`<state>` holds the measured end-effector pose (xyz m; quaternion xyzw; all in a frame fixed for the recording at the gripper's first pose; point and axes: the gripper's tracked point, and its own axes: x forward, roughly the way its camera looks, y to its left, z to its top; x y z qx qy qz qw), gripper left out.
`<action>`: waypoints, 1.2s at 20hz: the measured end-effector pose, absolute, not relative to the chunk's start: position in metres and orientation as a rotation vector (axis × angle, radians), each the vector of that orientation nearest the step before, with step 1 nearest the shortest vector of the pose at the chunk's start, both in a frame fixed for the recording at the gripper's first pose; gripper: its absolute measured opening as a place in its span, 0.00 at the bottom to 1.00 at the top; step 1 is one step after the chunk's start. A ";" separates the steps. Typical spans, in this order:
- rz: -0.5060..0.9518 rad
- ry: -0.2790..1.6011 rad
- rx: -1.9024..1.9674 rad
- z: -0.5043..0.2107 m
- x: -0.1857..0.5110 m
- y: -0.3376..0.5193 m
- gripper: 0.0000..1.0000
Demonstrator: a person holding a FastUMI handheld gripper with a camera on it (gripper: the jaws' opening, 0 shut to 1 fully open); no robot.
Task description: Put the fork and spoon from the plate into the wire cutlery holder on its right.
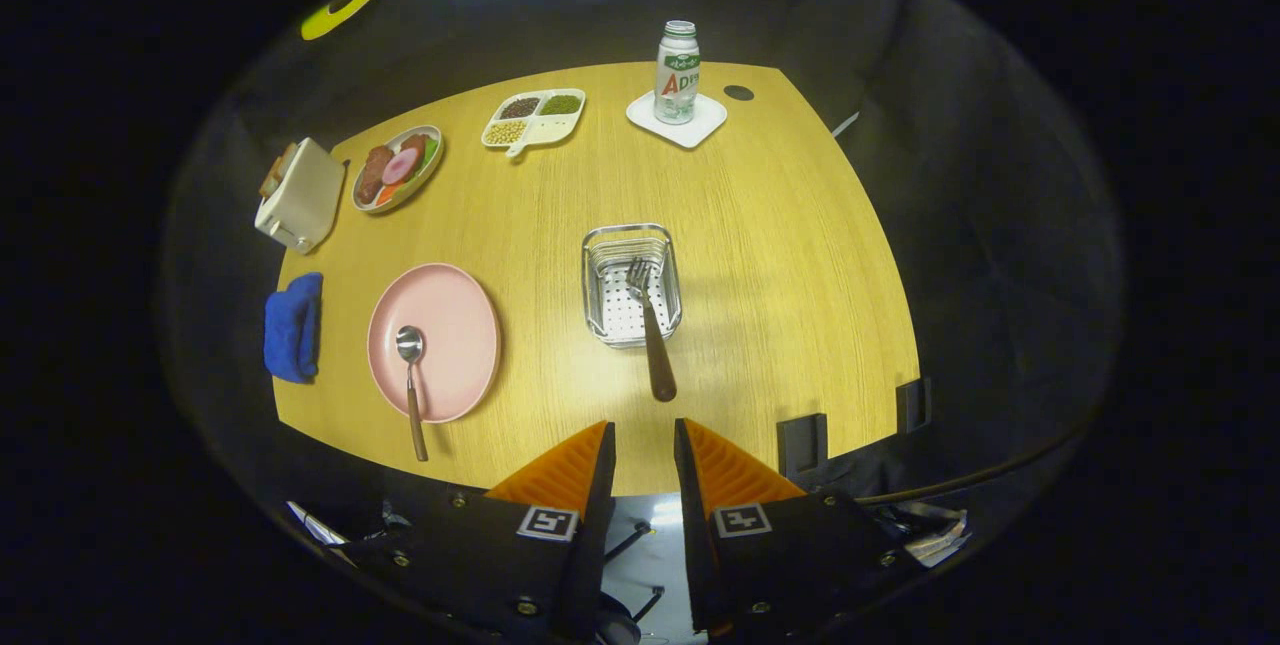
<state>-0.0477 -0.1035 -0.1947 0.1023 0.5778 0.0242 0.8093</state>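
Two pieces of cutlery with brown handles lie apart on the wooden worktop: the fork rests in the wire cutlery holder, tines down on its perforated floor and handle leaning out over the near rim toward the gripper, while the spoon lies on the pink plate to the holder's left, bowl on the plate and handle sticking out past the near rim. The gripper hangs empty above the near edge of the worktop, its fingers parted with a narrow gap, the fork's handle end just ahead of them. A folded blue cloth lies just left of the plate. Farther back stand a cream toaster, an oval dish of sliced food, a divided tray of beans and grains, and a capped bottle upright on a white square coaster, with a small dark round spot beside it. Two dark blocks are fixed at the near right edge. Nothing lies between the plate and holder. What sits in the toaster's slots is too small to make out.
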 end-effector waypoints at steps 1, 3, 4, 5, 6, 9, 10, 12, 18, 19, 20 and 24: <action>0.070 1.233 0.226 -0.194 -0.052 -0.094 0.35; 0.116 1.232 0.243 -0.192 -0.059 -0.070 0.35; 0.144 1.233 0.250 -0.192 -0.061 -0.056 0.35; 0.174 1.234 0.256 -0.193 -0.063 -0.040 0.35; 0.203 1.238 0.259 -0.195 -0.063 -0.025 0.35; 0.286 1.260 0.264 -0.205 -0.066 0.023 0.35; 0.312 1.268 0.272 -0.209 -0.067 0.038 0.35; 0.366 1.288 0.297 -0.218 -0.070 0.071 0.35; 0.424 1.353 0.293 -0.250 -0.072 0.123 0.59; 0.428 1.361 0.289 -0.254 -0.072 0.128 0.59; 0.432 1.369 0.280 -0.258 -0.071 0.134 0.59; 0.448 1.402 0.228 -0.276 -0.072 0.149 0.59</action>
